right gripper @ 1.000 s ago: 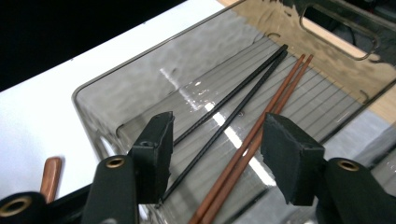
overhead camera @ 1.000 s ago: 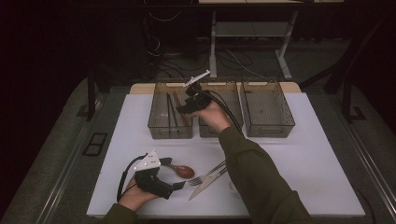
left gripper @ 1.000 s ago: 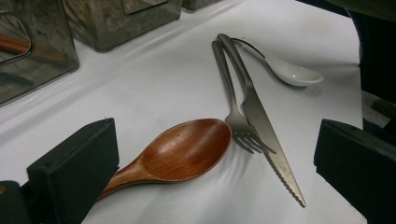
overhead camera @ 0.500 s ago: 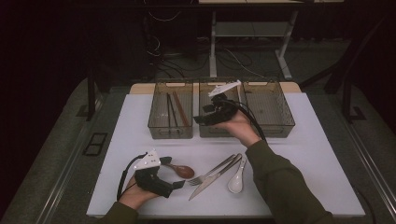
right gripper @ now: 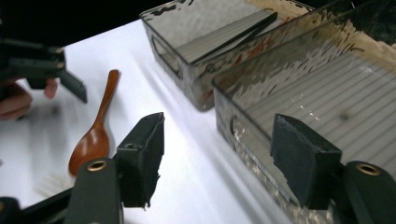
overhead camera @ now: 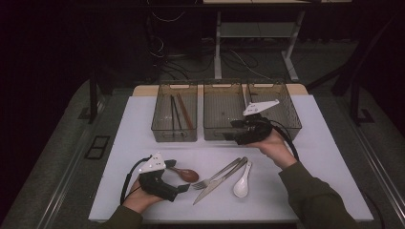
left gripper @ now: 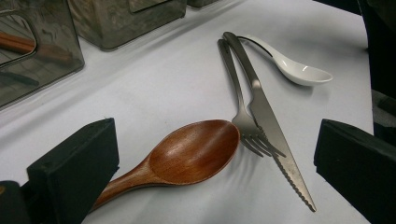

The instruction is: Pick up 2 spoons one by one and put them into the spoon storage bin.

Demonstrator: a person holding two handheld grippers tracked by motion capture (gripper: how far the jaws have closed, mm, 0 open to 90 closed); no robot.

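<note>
A wooden spoon lies on the white table between the open jaws of my left gripper, and the pads do not press on it. A fork, a knife and a white spoon lie just to its right. My right gripper hovers at the front wall of the middle bin. It points left; its jaws have just been opening and stand open with nothing between them.
Three clear grey bins stand in a row at the back. The left bin holds chopsticks; the right bin stands behind my right hand. Bare table lies left and right of the cutlery.
My right gripper has moved from above the left bin to the right and toward me, to the middle bin's front. The left hand has stayed put.
</note>
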